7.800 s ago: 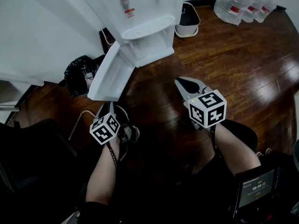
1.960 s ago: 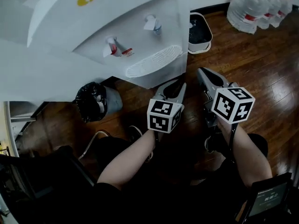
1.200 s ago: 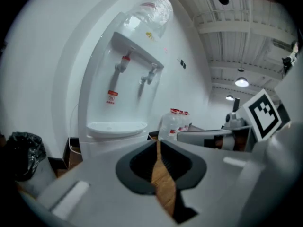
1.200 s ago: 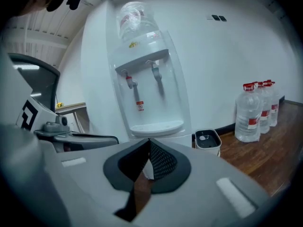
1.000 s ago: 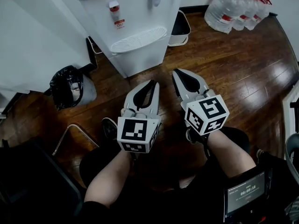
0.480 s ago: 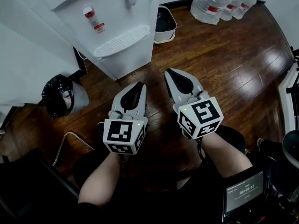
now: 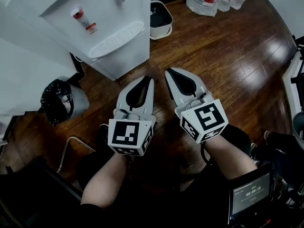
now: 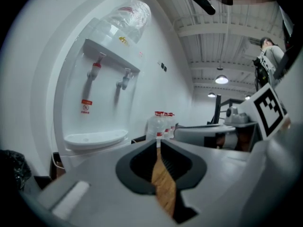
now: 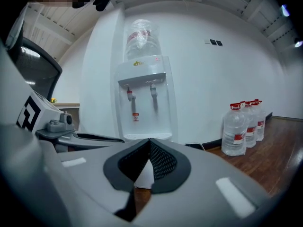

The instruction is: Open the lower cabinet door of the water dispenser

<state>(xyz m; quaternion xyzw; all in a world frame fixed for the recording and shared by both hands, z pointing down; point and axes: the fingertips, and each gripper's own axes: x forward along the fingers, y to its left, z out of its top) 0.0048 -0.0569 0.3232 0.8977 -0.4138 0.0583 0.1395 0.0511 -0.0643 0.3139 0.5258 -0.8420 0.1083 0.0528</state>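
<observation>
Looking down in the head view, the water dispenser (image 7: 114, 32) stands ahead and to the left of both tools. Its lower cabinet door (image 7: 124, 56) faces them and seems flush, and the left claw (image 7: 147, 79) looks nearer to it than the right claw (image 7: 167, 71), each pressed together on nothing. The left gripper view puts the dispenser left of its tips, a thin slit showing only wooden floor (image 8: 164, 186). The right gripper view sets the dispenser almost dead ahead, the door largely hidden behind its closed jaws.
</observation>
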